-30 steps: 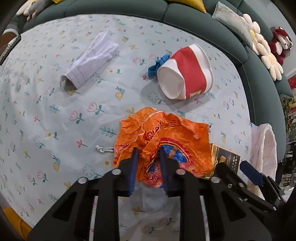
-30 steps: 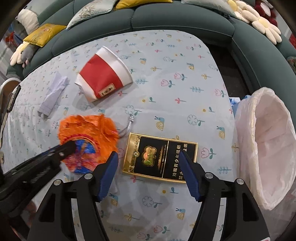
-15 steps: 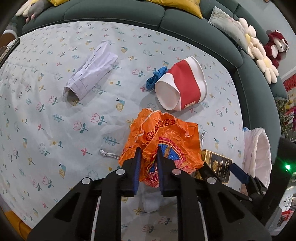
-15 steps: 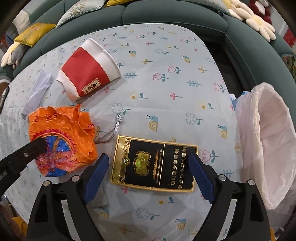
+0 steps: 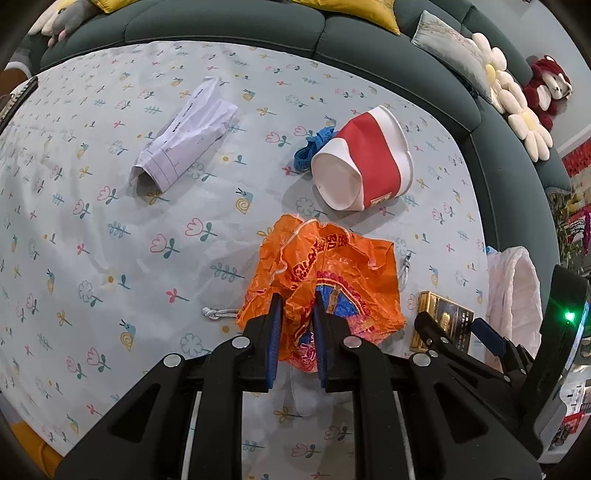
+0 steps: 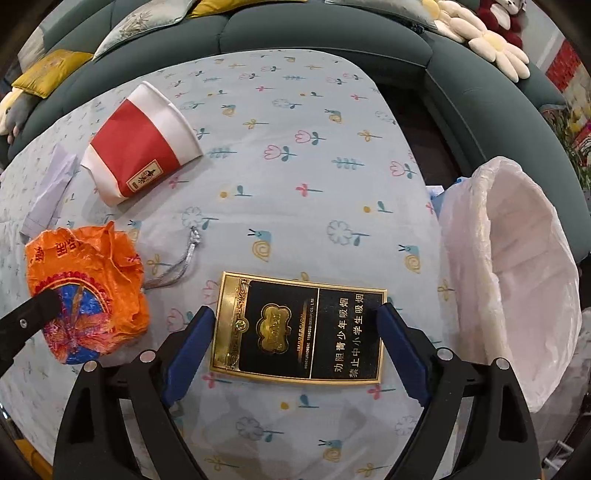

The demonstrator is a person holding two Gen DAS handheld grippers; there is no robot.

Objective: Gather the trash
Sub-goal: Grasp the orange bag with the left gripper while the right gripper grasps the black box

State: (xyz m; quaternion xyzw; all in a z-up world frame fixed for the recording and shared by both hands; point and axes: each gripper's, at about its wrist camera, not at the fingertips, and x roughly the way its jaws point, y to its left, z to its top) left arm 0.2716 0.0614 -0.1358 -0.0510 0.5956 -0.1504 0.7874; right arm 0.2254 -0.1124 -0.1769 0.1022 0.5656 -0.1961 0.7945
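Note:
My left gripper (image 5: 297,306) is shut on a crumpled orange plastic bag (image 5: 332,269), lifting its near edge off the flowered tablecloth; the bag also shows in the right wrist view (image 6: 88,288). My right gripper (image 6: 295,317) is open, its blue pads on either side of a flat black and gold cigarette box (image 6: 299,328), also seen in the left wrist view (image 5: 443,325). A crushed red and white paper cup (image 5: 365,162) (image 6: 140,151) and a folded white paper (image 5: 184,133) lie farther back.
A bin lined with a white plastic bag (image 6: 517,269) (image 5: 513,291) stands off the table's right edge. A silver cord (image 6: 177,266) and a blue band (image 5: 314,147) lie on the cloth. A dark green sofa (image 6: 314,29) with cushions curves around behind.
My left gripper's fingers closed further on the orange bag and pulled it up and together. My right gripper moved forward until its open fingers flank the cigarette box.

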